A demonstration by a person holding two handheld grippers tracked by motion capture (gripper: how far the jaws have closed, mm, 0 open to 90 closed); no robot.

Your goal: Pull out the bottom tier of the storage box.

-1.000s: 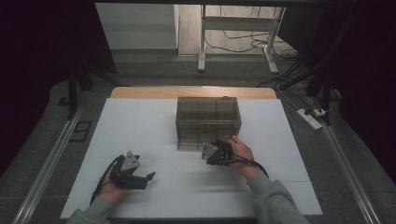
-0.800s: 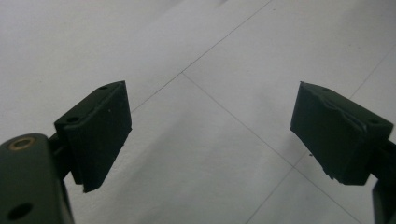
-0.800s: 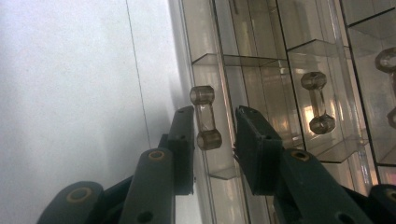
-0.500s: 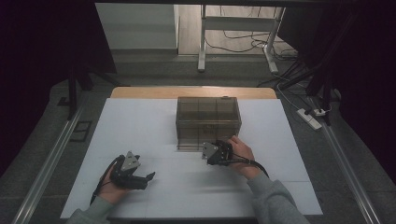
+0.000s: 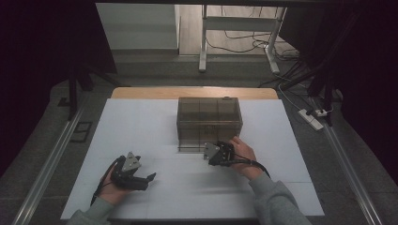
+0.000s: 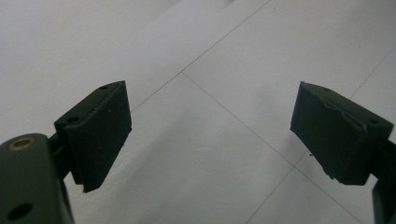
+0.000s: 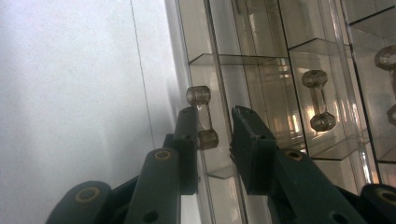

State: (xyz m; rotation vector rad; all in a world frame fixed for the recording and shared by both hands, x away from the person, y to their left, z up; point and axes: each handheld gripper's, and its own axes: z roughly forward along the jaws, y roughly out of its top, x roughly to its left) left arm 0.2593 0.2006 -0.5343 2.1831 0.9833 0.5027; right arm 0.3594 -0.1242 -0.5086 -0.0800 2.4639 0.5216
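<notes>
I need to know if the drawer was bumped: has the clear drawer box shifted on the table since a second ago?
No. The clear drawer box sits at the same spot against the table's wooden far edge.

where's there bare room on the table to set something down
The white table is bare left of the clear drawer box, from its far edge down to the left gripper. Bare too right of the box, and along the near edge between the forearms. It is crowded at the box front, where the right gripper straddles a drawer handle.

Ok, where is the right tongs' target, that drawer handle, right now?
In the right gripper view the clear drawer handle sits between the right tongs, at the front of the smoky drawer box mid-table.
</notes>
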